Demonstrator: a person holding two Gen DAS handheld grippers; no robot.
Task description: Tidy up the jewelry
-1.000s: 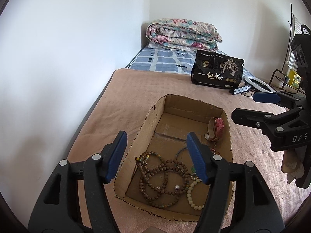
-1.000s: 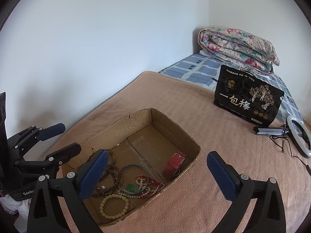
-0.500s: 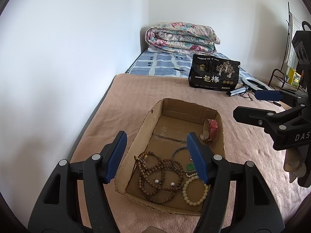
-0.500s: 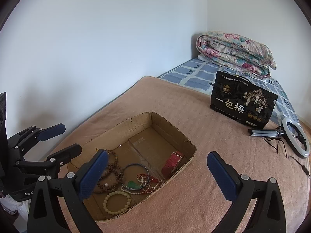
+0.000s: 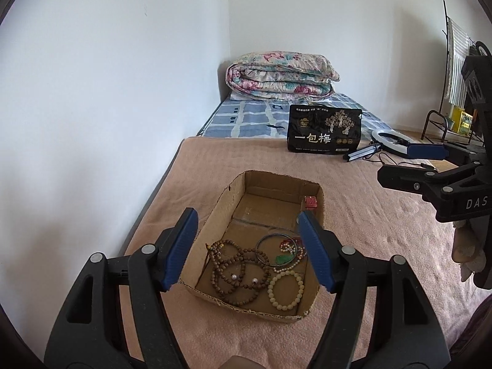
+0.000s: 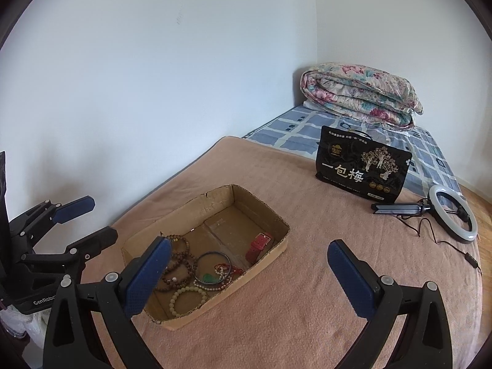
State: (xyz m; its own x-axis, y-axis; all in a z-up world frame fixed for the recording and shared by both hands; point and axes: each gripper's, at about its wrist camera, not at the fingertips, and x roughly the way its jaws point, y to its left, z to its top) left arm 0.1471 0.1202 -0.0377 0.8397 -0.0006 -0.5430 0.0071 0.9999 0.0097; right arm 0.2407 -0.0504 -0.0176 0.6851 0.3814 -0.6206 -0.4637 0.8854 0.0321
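On the bed's pink blanket point(image 5: 353, 240) sits a shallow cardboard box point(image 5: 226, 206) with all the jewelry inside it. Dark wooden bead strands point(image 5: 235, 272) are tangled at its near left, a pale bead bracelet point(image 5: 285, 289) lies at the near right, a thin dark bangle point(image 5: 272, 247) rests behind them, and just beside the bangle is a string of small pale beads with a green pendant point(image 5: 282, 259). A red watch strap point(image 6: 259, 244) leans against the box's far right wall, apart from the rest. The left gripper point(image 5: 249, 250) hovers above the near end of the box, its jaws opening with nothing between its blue pads. The right gripper point(image 6: 246, 272) hangs over the right side of the box, spread wide and holding nothing. Further up the bed stand a black printed bag point(image 6: 363, 167) and a folded floral quilt point(image 6: 359, 95) on the blue checked sheet point(image 5: 246, 118); a ring light point(image 6: 455, 216) lies near the bag.
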